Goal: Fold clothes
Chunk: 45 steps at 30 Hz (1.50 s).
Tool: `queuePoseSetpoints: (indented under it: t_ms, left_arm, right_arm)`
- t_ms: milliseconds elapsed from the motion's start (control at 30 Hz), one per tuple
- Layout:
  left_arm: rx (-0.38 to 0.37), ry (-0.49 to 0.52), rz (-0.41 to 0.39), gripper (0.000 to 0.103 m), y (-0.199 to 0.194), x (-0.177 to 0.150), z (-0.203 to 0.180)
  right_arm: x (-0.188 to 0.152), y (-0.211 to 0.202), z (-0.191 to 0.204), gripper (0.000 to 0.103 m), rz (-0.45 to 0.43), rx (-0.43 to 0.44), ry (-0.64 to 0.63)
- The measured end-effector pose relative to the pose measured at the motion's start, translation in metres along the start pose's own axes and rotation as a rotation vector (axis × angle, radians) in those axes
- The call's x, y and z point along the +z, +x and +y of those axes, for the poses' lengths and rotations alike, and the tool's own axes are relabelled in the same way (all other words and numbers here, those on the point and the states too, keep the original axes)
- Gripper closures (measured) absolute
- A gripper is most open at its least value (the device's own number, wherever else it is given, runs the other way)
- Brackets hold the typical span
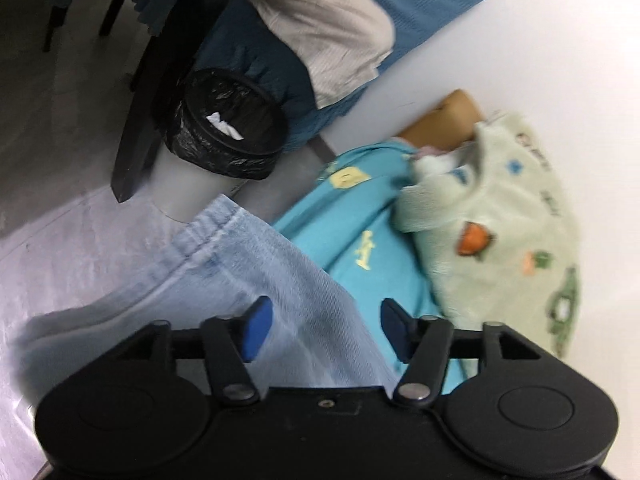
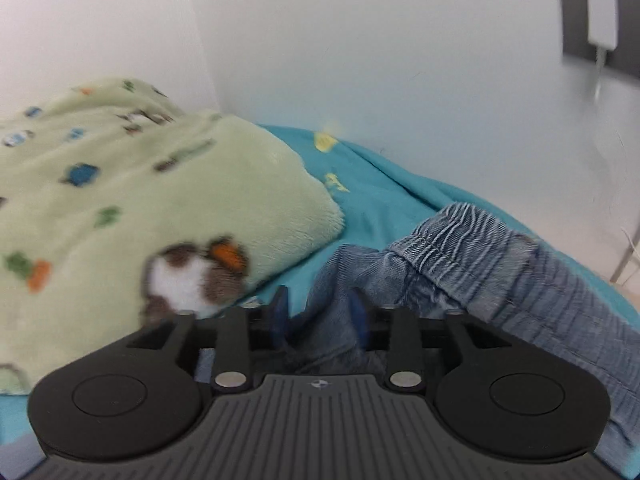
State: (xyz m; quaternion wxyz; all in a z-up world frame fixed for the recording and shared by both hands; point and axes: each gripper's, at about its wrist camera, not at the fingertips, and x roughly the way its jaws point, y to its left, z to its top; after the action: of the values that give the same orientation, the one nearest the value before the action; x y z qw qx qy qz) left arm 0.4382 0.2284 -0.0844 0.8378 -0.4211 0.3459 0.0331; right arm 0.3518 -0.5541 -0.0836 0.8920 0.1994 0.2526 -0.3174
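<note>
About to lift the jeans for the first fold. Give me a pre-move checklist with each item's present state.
1. Right gripper has denim: ok. Fabric of the jeans sits between its blue fingers, which stand close together.
2. Left gripper has denim: not ok. Its jaws are wide apart over the jeans, nothing pinched.
3. Only one layer caught on the right: cannot tell; the cloth is bunched and blurred.
4. Jeans free of other clothes: ok. They lie on top of the teal garment; the green fleece lies beside them.
5. Waistband located: ok. The elastic waistband shows ahead of the right gripper.
</note>
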Motion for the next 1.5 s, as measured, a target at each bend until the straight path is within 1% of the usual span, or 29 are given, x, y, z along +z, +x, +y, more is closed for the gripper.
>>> queuePoseSetpoints:
  t_ms: [67,133,167,200,267,333,367,467,533,633,733,800,867,933,967,1000,1033,1100,1133,1200,1267,1333,1400,1500]
  left_arm:
    - [-0.061,-0.027,-0.006,0.037,-0.028,-0.006,0.013]
    - [-0.107,-0.019,-0.022,0.033,-0.054,-0.019,0.024]
    - [-0.106,-0.022,-0.023,0.030,-0.064,-0.029,0.032]
    - [-0.106,-0.030,-0.023,0.030,-0.074,-0.039,0.039]
    - [-0.124,-0.101,-0.007,0.030,-0.084,-0.056,0.057]
    - [-0.128,-0.182,0.036,0.030,-0.083,-0.069,0.072]
    - [-0.125,-0.202,0.062,0.030,-0.081,-0.070,0.076]
    - [-0.113,-0.201,0.090,0.030,-0.081,-0.071,0.081]
    - [-0.138,-0.243,0.088,0.026,-0.078,-0.074,0.086]
    - [-0.174,-0.326,0.094,0.026,-0.063,-0.074,0.096]
    - [-0.189,-0.384,0.069,0.026,-0.048,-0.071,0.106]
    - [-0.199,-0.390,0.058,0.026,-0.040,-0.068,0.111]
    - [-0.207,-0.378,0.065,0.026,-0.030,-0.064,0.112]
    - [-0.192,-0.383,0.032,0.027,-0.021,-0.059,0.113]
    - [-0.183,-0.390,0.008,0.032,-0.018,-0.057,0.114]
    - [-0.172,-0.398,-0.016,0.043,-0.014,-0.057,0.116]
    - [-0.159,-0.403,-0.038,0.048,-0.011,-0.055,0.118]
    - [-0.152,-0.393,-0.060,0.066,-0.005,-0.050,0.120]
    - [-0.148,-0.367,-0.070,0.068,-0.006,-0.048,0.118]
    - [-0.124,-0.283,-0.106,0.080,-0.012,-0.043,0.108]
    - [-0.103,-0.199,-0.153,0.084,-0.022,-0.039,0.093]
    - [-0.098,-0.128,-0.209,0.088,-0.036,-0.036,0.072]
    - [-0.098,-0.061,-0.248,0.090,-0.050,-0.033,0.048]
    - [-0.099,0.054,-0.290,0.092,-0.071,-0.031,0.004]
  right_arm:
    - [-0.004,-0.023,-0.001,0.058,0.003,0.027,0.006]
    - [-0.012,-0.049,-0.001,0.058,0.006,0.062,-0.002]
    - [-0.018,-0.062,-0.001,0.058,0.002,0.080,-0.019]
    - [-0.024,-0.074,0.000,0.058,0.002,0.092,-0.038]
    - [-0.035,-0.093,0.002,0.058,0.011,0.107,-0.057]
    - [-0.046,-0.113,0.003,0.058,0.024,0.120,-0.071]
    - [-0.051,-0.124,0.002,0.058,0.033,0.127,-0.076]
    - [-0.063,-0.154,0.001,0.058,0.058,0.152,-0.094]
    - [-0.071,-0.175,0.002,0.058,0.071,0.168,-0.113]
    - [-0.086,-0.210,0.008,0.058,0.088,0.206,-0.136]
    - [-0.105,-0.241,0.014,0.058,0.129,0.266,-0.093]
    - [-0.119,-0.253,0.019,0.058,0.161,0.307,-0.048]
    - [-0.135,-0.260,0.025,0.058,0.196,0.343,0.000]
    - [-0.152,-0.258,0.034,0.058,0.235,0.355,0.024]
    - [-0.160,-0.255,0.039,0.058,0.250,0.356,0.021]
    - [-0.167,-0.253,0.043,0.058,0.260,0.356,0.012]
    - [-0.172,-0.249,0.047,0.058,0.270,0.352,-0.002]
    - [-0.181,-0.243,0.052,0.058,0.295,0.342,-0.029]
    - [-0.183,-0.240,0.052,0.058,0.302,0.336,-0.035]
    - [-0.186,-0.238,0.051,0.058,0.301,0.325,-0.031]
    - [-0.185,-0.236,0.050,0.058,0.291,0.320,-0.023]
    - [-0.184,-0.236,0.049,0.058,0.283,0.323,-0.016]
    - [-0.181,-0.237,0.049,0.058,0.270,0.326,-0.016]
    - [-0.177,-0.244,0.047,0.058,0.228,0.322,-0.028]
